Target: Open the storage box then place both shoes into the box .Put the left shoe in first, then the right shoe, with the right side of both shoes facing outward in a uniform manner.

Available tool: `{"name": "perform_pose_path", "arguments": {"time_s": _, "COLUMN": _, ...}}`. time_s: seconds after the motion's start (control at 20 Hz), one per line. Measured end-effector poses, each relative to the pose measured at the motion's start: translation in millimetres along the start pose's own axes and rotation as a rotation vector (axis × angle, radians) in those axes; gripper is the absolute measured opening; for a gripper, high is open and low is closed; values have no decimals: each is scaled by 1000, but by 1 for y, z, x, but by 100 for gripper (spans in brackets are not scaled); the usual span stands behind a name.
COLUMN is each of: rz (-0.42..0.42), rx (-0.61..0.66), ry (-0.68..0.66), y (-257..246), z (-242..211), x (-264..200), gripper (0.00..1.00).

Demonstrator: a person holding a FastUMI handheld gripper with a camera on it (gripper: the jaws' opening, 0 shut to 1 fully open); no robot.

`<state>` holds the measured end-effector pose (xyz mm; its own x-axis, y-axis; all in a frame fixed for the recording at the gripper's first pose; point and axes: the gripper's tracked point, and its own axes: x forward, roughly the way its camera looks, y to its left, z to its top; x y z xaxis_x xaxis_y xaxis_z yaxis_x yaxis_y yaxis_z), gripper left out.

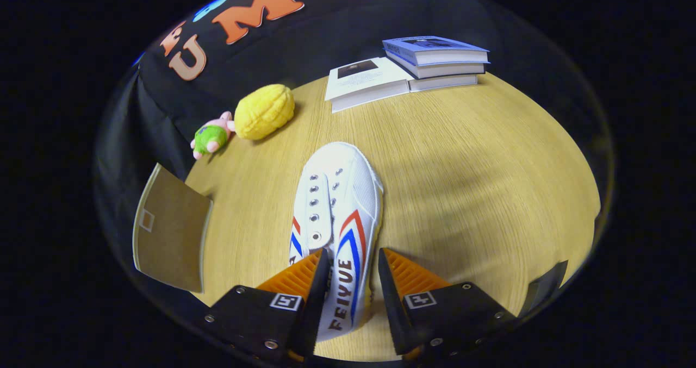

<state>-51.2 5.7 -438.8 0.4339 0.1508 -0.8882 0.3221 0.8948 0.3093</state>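
Over at the left edge of the wooden table (462, 156) a brown cardboard flap (169, 228) sticks up, partly cut off, and behind it a small pink-and-green plush toy (209, 137) touches a yellow lumpy toy (265, 111) near the back edge. Centre stage, the white shoe (338, 205) points its toe away, heel between the fingers of the gripper (353, 273), left finger hiding part of its opening; whether the half-open jaws actually press it is hard to tell. At the back right edge, books (413, 69) lie stacked.
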Motion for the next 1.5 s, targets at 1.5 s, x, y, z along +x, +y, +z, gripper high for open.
{"name": "perform_pose_path", "arguments": {"time_s": 1.5, "rz": 379, "rx": -16, "ry": -102, "y": 264, "z": 42, "x": -82, "gripper": 15}}
